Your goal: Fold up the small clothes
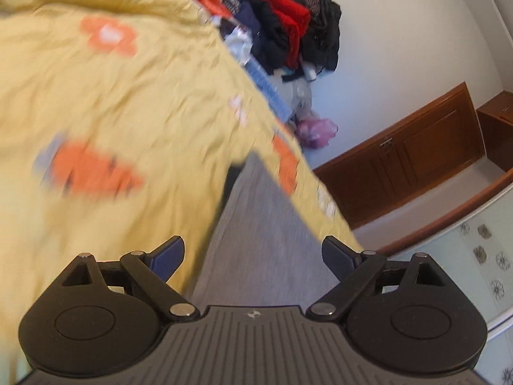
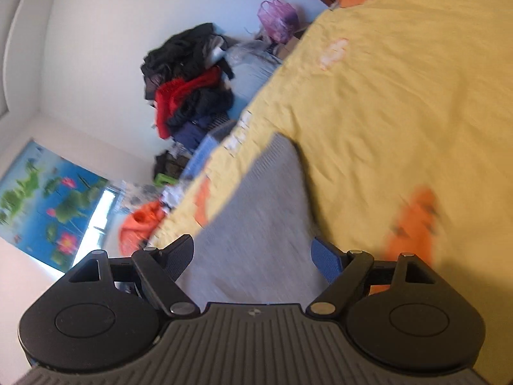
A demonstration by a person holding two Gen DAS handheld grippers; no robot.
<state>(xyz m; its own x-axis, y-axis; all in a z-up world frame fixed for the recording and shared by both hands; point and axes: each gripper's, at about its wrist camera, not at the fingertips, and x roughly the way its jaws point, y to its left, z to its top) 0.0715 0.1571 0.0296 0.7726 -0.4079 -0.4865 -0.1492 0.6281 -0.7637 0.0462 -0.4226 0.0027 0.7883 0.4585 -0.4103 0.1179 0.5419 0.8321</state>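
A grey garment (image 1: 256, 224) lies flat on a yellow bedcover (image 1: 112, 112) printed with orange shapes; both views are motion-blurred. In the left wrist view my left gripper (image 1: 253, 256) hovers over the near end of the grey cloth, jaws wide apart, nothing between its blue pads (image 1: 166, 258). The right wrist view shows the same grey garment (image 2: 259, 221) running away from my right gripper (image 2: 253, 258) across the bedcover (image 2: 400, 96). That gripper is open too, with the cloth below and no pad touching it that I can see.
A heap of dark and red clothes (image 1: 288, 25) is piled beyond the bed by the white wall, also seen as the clothes heap (image 2: 189, 93). A purple plastic bag (image 1: 315, 131), brown wooden cabinets (image 1: 416, 147) and a blue flower poster (image 2: 48, 199) surround the bed.
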